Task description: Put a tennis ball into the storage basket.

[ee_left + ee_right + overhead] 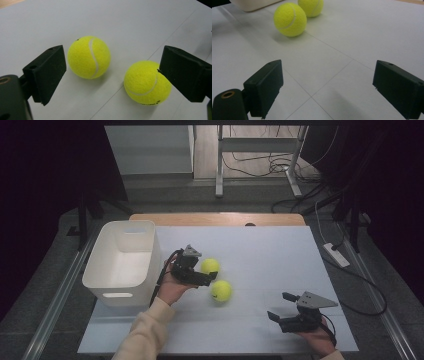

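left gripper (214,274), frame centre, jaws apart, points right at two tennis balls (221,290); right gripper (280,306), lower right, jaws apart, points left.

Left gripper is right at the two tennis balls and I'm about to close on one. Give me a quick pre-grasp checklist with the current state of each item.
1. Left gripper open: ok, fingers spread wide.
2. One ball centred between the fingers: not ok. The far ball sits near the left finger and the near ball is partly behind the right finger.
3. Balls apart from each other: ok, a gap of table shows between them.
4. White bin free to receive a ball: ok, it looks empty and stands just left of the hand.
5. Right gripper out of the way: ok, open and well clear of both balls.
6. Finger height against the table: cannot tell.
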